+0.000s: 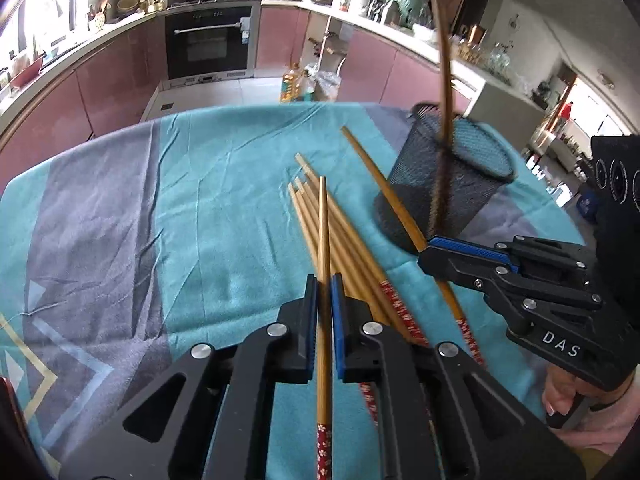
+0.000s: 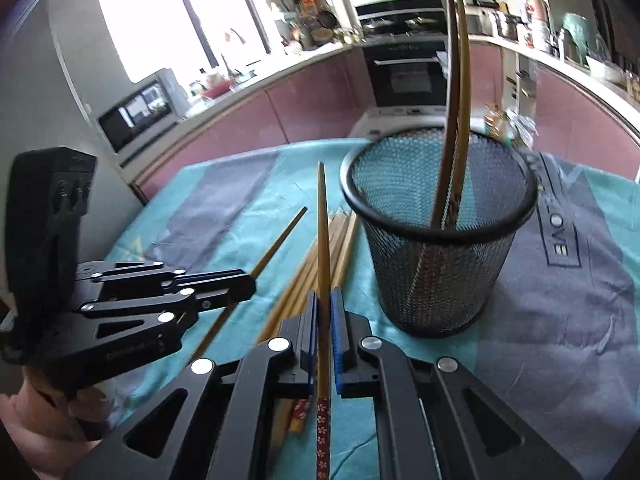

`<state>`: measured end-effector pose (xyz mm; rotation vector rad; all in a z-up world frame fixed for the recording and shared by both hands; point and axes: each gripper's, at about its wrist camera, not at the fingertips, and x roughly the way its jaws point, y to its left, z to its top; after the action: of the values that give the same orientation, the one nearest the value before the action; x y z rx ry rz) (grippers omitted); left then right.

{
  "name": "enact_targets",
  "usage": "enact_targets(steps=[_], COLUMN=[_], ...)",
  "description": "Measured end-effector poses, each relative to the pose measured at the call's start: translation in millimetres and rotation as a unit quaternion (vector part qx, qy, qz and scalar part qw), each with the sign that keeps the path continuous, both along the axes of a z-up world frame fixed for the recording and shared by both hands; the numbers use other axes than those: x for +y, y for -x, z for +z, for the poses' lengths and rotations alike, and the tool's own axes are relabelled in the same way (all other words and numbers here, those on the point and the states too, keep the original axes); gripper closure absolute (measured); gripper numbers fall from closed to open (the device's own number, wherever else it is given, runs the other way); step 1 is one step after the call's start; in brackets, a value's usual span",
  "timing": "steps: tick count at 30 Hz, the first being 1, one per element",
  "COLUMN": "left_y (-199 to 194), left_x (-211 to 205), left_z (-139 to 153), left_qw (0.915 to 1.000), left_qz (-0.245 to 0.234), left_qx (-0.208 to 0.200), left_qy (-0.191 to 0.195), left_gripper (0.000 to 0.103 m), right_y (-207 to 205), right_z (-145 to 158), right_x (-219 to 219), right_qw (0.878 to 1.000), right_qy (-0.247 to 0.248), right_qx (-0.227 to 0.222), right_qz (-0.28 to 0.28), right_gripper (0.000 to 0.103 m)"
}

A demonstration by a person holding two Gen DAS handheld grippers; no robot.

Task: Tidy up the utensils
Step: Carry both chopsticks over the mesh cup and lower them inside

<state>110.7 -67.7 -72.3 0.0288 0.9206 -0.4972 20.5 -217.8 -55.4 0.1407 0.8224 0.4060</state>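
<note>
My left gripper [image 1: 324, 280] is shut on one wooden chopstick [image 1: 324, 248] with a red flowered end, held above a pile of several chopsticks [image 1: 352, 256] on the teal cloth. My right gripper [image 2: 324, 296] is shut on another chopstick [image 2: 323, 240], pointing forward just left of the black mesh cup [image 2: 436, 248]. Two chopsticks [image 2: 456, 92] stand in the cup. In the left wrist view the cup [image 1: 444, 184] sits right of the pile, with the right gripper [image 1: 432, 256] in front of it. The left gripper [image 2: 248, 284] shows at the left of the right wrist view.
The table is covered by a teal and grey cloth [image 1: 160, 216]. Beyond its far edge are pink kitchen cabinets [image 1: 116, 92], an oven [image 1: 208, 44] and bottles on the floor [image 1: 292, 84].
</note>
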Motion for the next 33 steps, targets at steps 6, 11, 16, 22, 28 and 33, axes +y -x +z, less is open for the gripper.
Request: enact_targets(steps=[6, 11, 16, 22, 28, 33], left_y=[12.9, 22.5, 28.7, 26.3, 18.6, 12.3], left_x=[1.4, 2.3, 3.3, -0.3, -8.6, -17.7], left_z=[32.8, 64.7, 100.2, 137.2, 168.1, 187.9], left_qw=[0.9987, 0.9954, 0.9899, 0.9829, 0.9778, 0.9744], left_qz=[-0.021, -0.038, -0.046, -0.042, -0.042, -0.042], left_qx=[-0.023, -0.048, -0.081, -0.117, -0.139, -0.158], left_qy=[0.040, 0.073, 0.106, 0.136, 0.151, 0.154], left_gripper=[0.096, 0.096, 0.096, 0.096, 0.096, 0.096], right_y=[15.4, 21.3, 22.6, 14.7, 8.1, -2.1], right_z=[30.5, 53.5, 74.3, 101.4, 122.5, 133.5], right_x=[-8.6, -23.5, -36.1, -49.7, -58.8, -66.0], right_qw=[0.999, 0.997, 0.994, 0.990, 0.984, 0.979], right_qy=[-0.011, -0.026, -0.037, -0.040, -0.039, -0.039], right_qx=[-0.038, -0.067, -0.097, -0.137, -0.175, -0.199], right_qz=[0.024, 0.020, 0.014, -0.002, -0.018, -0.033], right_gripper=[0.097, 0.097, 0.097, 0.097, 0.097, 0.097])
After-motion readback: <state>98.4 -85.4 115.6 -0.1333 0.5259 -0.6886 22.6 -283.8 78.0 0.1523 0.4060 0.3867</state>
